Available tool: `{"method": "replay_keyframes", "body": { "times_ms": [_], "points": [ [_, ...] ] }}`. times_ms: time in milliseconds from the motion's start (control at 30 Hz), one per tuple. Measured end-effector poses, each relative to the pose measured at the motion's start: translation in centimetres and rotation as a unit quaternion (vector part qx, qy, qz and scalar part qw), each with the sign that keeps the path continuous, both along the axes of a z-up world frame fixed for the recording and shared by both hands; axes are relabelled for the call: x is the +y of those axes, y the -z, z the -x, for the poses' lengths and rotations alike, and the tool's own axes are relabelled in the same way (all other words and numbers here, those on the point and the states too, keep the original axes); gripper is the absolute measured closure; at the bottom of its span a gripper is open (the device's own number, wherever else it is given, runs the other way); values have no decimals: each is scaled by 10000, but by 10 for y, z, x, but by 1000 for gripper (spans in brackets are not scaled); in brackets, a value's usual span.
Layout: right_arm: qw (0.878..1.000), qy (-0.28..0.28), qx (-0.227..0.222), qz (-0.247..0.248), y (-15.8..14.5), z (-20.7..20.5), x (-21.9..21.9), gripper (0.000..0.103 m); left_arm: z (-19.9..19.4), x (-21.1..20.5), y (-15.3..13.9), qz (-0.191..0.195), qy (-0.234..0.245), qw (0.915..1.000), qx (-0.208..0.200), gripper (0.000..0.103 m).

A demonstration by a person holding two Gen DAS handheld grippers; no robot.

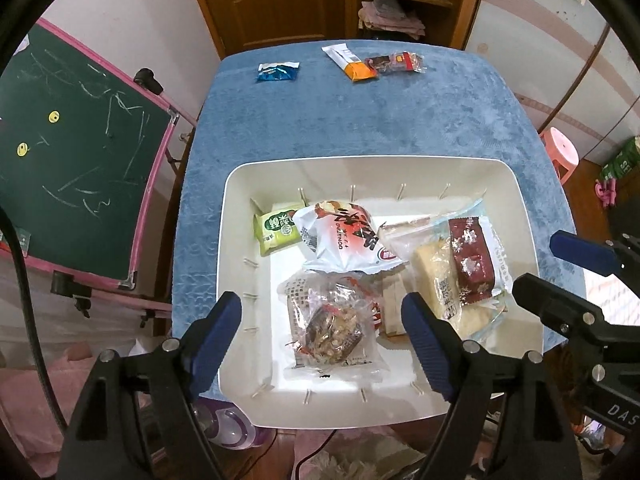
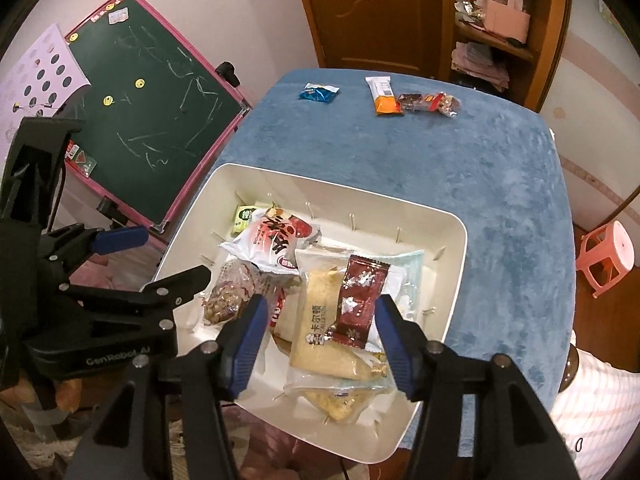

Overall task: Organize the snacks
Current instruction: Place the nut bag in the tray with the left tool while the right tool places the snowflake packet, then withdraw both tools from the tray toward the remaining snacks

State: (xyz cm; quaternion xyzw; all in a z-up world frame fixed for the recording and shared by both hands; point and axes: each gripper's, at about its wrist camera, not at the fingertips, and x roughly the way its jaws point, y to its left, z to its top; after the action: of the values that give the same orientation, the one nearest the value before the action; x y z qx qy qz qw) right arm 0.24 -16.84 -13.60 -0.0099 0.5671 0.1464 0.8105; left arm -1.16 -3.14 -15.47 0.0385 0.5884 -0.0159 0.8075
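White bin (image 1: 240,216), blue cloth (image 1: 400,120)

A home is shown, likely a child's room: a pink-framed chalkboard (image 2: 152,120) is propped beside a towel-covered table (image 2: 500,184), a wooden door (image 2: 372,12) and cluttered shelf (image 2: 496,40) are seen behind, and a pink stool (image 2: 608,256) is set nearby

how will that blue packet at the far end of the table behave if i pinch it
The blue packet looks small, flat and crinkly, so it is probably light and floppy. Its glossy film may slip between the pads. Lying flat on the blue cloth, it seems unlikely to roll.
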Motion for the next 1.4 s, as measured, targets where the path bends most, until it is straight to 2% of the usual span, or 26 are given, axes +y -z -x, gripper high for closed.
{"method": "replay_keyframes", "body": {
  "times_ms": [600,867,967,1067,1233,1400],
  "points": [
    [9998,97,150,-42,7,-6,1,47,-6,0,8,-14,38,9999,123,22],
    [9996,230,160,-46,9,-29,1,47,-41,12,0,-92,64,9999,-76,22],
    [9993,330,139,-105,4,-52,-3,47,-64,19,-10,-107,102,9997,-215,22],
    [9992,382,-76,-73,-9,-83,-6,47,-93,26,-21,-137,152,9991,-369,22],
    [9974,490,-531,41,-34,-147,-8,47,-151,39,-39,-193,171,9977,-629,22],
    [9961,566,-677,22,-42,-214,-4,47,-213,50,-45,-170,151,9966,-790,22]
  ]
}}
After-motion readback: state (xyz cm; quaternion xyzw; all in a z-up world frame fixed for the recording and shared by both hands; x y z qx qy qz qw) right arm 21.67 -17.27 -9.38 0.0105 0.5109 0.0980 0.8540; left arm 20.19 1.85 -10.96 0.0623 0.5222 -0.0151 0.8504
